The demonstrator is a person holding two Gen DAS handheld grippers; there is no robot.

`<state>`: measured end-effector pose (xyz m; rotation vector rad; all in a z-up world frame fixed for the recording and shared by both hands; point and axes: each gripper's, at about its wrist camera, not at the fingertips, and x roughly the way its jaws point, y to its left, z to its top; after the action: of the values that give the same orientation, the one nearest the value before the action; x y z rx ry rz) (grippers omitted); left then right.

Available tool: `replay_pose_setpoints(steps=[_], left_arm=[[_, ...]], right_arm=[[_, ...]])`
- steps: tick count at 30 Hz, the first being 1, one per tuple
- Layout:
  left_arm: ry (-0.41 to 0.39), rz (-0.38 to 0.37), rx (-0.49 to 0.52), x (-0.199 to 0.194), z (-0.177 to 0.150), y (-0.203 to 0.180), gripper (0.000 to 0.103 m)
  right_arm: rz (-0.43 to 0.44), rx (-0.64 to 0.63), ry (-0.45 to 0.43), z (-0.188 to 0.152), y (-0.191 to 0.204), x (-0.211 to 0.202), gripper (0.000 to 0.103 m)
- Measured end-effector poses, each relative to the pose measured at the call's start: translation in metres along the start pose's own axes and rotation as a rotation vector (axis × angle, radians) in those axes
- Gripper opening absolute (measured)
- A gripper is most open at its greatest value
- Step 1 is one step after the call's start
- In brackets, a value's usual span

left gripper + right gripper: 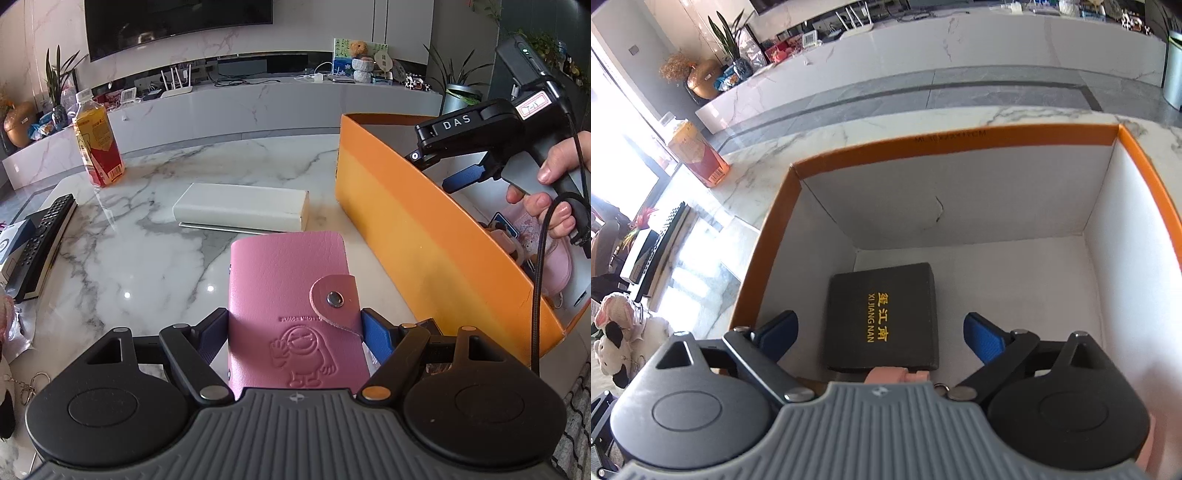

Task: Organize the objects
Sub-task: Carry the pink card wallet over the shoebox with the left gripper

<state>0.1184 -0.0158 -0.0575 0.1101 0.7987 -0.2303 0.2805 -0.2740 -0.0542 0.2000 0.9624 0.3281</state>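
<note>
The left claw [294,334] is clamped on a pink leather card wallet with a snap tab and an embossed cartoon figure [291,306], its blue pads pressing the wallet's two sides and holding it above the white marble tabletop [147,236]. At 12 o'clock from the wallet a long white rectangular box [242,207] lies flat on the tabletop. At 2 o'clock stands an orange cardboard box with white inner walls [417,236], close beside the wallet. The right claw [443,170] reaches over that box from 3 o'clock, held by the person's right hand [554,192]. At 10 o'clock a plastic bottle of amber drink with a red and yellow label [98,142] stands upright, and at 9 o'clock a black remote control [40,240] lies near the edge.

In the right wrist view the right claw [881,334] is spread wide inside the orange box [945,142], empty, its fingers either side of a black square case with gold lettering [882,317] lying flat on the box floor.
</note>
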Motion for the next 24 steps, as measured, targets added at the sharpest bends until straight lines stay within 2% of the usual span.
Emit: replay_pose_setpoints(steps=[5, 10, 11, 15, 18, 24], left_arm=[[-0.025, -0.024, -0.013, -0.014, 0.005, 0.0, 0.09], [-0.056, -0.044, -0.033, -0.03, 0.015, -0.001, 0.09], [-0.06, -0.043, -0.039, -0.033, 0.018, -0.001, 0.09], [-0.073, -0.057, -0.056, -0.039, 0.033, -0.006, 0.09], [-0.079, -0.061, -0.058, -0.042, 0.046, -0.012, 0.09], [-0.092, -0.087, -0.094, -0.04, 0.08, -0.031, 0.09]], right_arm=[[-0.103, -0.012, -0.139, -0.024, 0.013, -0.037, 0.096], [-0.157, -0.078, -0.257, -0.055, 0.038, -0.076, 0.087], [-0.178, -0.094, -0.261, -0.06, 0.043, -0.083, 0.086], [-0.207, -0.111, -0.239, -0.069, 0.049, -0.101, 0.072], [-0.18, -0.062, -0.235, -0.076, 0.045, -0.107, 0.073], [-0.146, -0.057, -0.19, -0.09, 0.035, -0.113, 0.084]])
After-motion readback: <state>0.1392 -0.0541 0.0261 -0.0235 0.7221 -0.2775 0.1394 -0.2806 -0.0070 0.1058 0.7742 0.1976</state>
